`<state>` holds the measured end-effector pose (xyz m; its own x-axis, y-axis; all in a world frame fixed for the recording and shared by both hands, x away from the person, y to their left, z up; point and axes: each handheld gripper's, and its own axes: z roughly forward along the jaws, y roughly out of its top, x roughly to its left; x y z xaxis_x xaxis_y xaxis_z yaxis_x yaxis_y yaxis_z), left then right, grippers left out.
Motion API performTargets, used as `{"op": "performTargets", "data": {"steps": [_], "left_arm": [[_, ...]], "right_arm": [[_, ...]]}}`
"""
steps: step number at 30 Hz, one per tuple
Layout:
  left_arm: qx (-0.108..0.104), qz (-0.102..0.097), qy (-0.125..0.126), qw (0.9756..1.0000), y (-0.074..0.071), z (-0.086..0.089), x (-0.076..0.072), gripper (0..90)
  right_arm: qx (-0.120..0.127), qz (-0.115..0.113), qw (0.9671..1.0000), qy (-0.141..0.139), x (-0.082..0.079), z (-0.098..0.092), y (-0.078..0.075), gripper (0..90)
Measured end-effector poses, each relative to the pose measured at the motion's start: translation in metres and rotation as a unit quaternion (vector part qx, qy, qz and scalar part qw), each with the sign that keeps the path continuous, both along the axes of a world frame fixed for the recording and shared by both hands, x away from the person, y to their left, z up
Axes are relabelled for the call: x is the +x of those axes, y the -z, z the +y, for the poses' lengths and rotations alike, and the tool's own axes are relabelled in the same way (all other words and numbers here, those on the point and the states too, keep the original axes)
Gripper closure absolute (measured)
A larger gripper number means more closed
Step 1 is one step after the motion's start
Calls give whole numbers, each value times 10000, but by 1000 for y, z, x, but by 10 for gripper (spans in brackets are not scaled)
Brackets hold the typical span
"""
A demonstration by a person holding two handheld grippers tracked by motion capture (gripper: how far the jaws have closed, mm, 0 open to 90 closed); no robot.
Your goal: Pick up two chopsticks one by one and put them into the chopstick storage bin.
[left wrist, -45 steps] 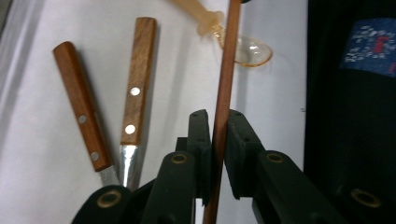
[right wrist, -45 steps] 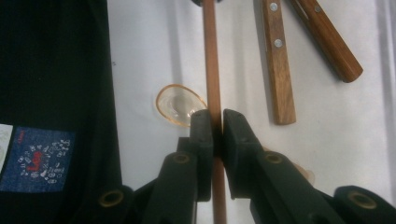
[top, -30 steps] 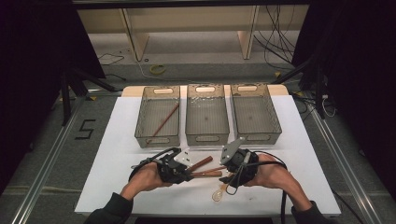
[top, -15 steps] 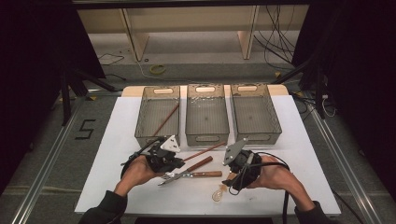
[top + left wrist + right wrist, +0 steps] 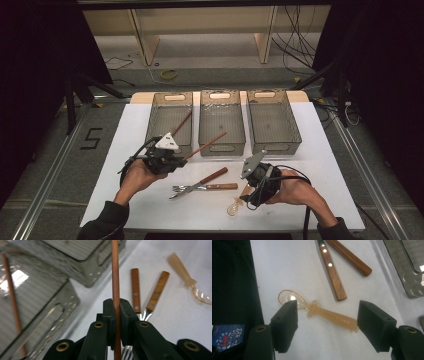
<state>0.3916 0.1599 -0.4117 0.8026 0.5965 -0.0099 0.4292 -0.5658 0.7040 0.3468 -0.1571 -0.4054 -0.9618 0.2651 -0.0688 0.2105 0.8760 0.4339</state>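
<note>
My left gripper [image 5: 181,159] [image 5: 116,307] is shut on a brown chopstick [image 5: 205,146] [image 5: 115,270], held above the table with its far end pointing at the middle bin [image 5: 222,148]. A second chopstick [image 5: 181,124] [image 5: 12,305] lies in the left bin [image 5: 154,122]. My right gripper [image 5: 246,196] [image 5: 328,308] hangs open over a translucent amber spoon [image 5: 234,206] [image 5: 337,318]. Its jaws have just been opening. The spoon lies on the table under the gap between them, and neither pad touches it.
A wooden-handled knife [image 5: 211,178] and fork [image 5: 205,188] lie on the white table [image 5: 125,145] between my hands. Their handles [image 5: 332,272] [image 5: 135,288] lie close to the spoon. A third bin [image 5: 274,146] stands at the right of the row.
My left gripper has risen off the cutlery and moved left and toward the bins, carrying the chopstick. My right gripper has stayed put and its jaws stand wider.
</note>
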Motion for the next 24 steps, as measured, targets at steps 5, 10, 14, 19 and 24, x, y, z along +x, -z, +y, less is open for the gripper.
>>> {"op": "performTargets", "data": {"steps": [5,10,14,19,24], "left_arm": [[-222,-20,-394,9990,-7,17,13,844],[-352,-17,-668,9971,-13,26,27,844],[-393,10,-868,9954,-17,30,40,844],[-429,56,-1073,9933,-18,33,55,844],[-481,83,-1210,9914,-19,36,69,844]], "right_arm": [[10,26,10000,19,0,-4,2,327],[-12,61,10000,48,-1,-6,6,320],[-12,104,9999,57,-1,-8,7,319],[-7,116,9999,68,-1,-9,8,318],[4,139,9998,106,-1,-11,9,318]]}}
